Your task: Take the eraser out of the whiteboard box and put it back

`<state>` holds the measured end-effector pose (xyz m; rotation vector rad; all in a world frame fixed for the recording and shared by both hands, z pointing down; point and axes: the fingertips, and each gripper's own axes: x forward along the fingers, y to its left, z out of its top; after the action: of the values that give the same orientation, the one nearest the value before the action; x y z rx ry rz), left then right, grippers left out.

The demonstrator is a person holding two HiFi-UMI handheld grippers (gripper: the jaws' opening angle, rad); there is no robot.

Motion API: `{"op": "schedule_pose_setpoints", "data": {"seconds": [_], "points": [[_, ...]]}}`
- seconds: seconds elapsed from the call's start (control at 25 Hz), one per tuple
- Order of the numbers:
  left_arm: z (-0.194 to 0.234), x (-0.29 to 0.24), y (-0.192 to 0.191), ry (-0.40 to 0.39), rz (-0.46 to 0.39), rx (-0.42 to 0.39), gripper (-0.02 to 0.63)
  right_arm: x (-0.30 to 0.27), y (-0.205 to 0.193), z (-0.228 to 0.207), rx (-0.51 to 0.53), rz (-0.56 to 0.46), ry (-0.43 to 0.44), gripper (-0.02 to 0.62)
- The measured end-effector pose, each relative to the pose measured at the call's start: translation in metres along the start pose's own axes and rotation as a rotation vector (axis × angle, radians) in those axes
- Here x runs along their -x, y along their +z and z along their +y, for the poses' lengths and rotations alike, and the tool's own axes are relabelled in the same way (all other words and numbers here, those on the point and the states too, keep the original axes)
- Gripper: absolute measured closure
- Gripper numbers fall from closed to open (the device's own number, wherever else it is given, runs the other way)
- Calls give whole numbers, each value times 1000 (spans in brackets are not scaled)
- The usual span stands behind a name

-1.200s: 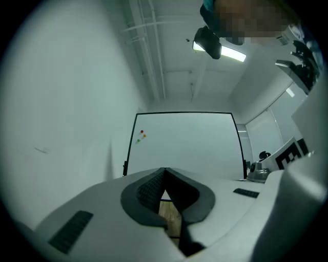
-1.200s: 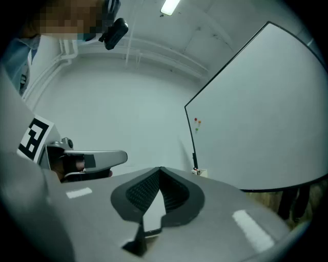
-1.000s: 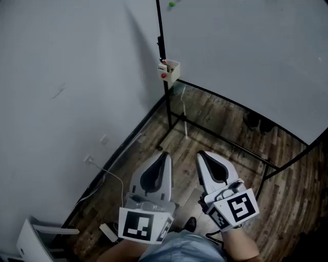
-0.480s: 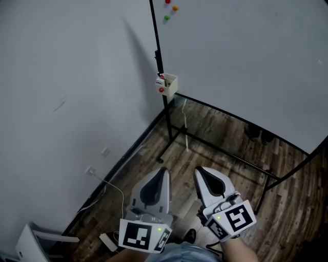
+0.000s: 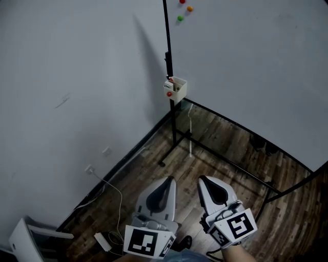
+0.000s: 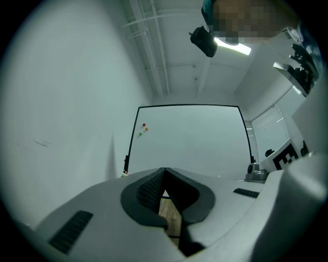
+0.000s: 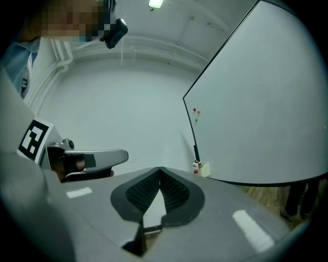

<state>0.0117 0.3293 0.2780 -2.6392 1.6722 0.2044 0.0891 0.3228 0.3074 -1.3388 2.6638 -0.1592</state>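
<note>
The small white whiteboard box (image 5: 176, 88) hangs at the lower left corner of the whiteboard (image 5: 256, 66), with a red dot on its front. It also shows small and far off in the right gripper view (image 7: 202, 168). I cannot make out the eraser in it. My left gripper (image 5: 169, 180) and right gripper (image 5: 203, 180) are side by side low in the head view, far short of the box. Both are shut with nothing between their pads. In the left gripper view the jaw tips (image 6: 164, 169) meet; in the right gripper view the tips (image 7: 160, 169) meet too.
The board stands on a black frame (image 5: 177, 138) over a wooden floor (image 5: 220, 138). Three coloured magnets (image 5: 183, 9) sit on the board. A cable and power strip (image 5: 102, 240) lie along the grey wall (image 5: 77, 77). Dark shoes (image 5: 260, 146) rest under the board.
Both grippers have sunk a little lower in the head view, still side by side and shut. The view has swung, so the box now sits lower and further right.
</note>
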Motion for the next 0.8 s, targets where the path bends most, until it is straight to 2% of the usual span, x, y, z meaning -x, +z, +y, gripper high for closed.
{"op": "schedule_pose_setpoints", "data": {"seconds": [0.24, 0.32, 0.68, 0.8], "points": [[44, -34, -14, 1, 2, 40, 600, -55, -4, -12, 4, -21, 13, 592], [61, -49, -16, -1, 3, 49, 600, -76, -11, -19, 15, 2, 6, 592], [132, -122, -12, -16, -10, 59, 600, -172, -10, -50, 50, 37, -21, 592], [150, -140, -11, -29, -10, 67, 600, -200, -3, -52, 41, 7, -6, 592]]}}
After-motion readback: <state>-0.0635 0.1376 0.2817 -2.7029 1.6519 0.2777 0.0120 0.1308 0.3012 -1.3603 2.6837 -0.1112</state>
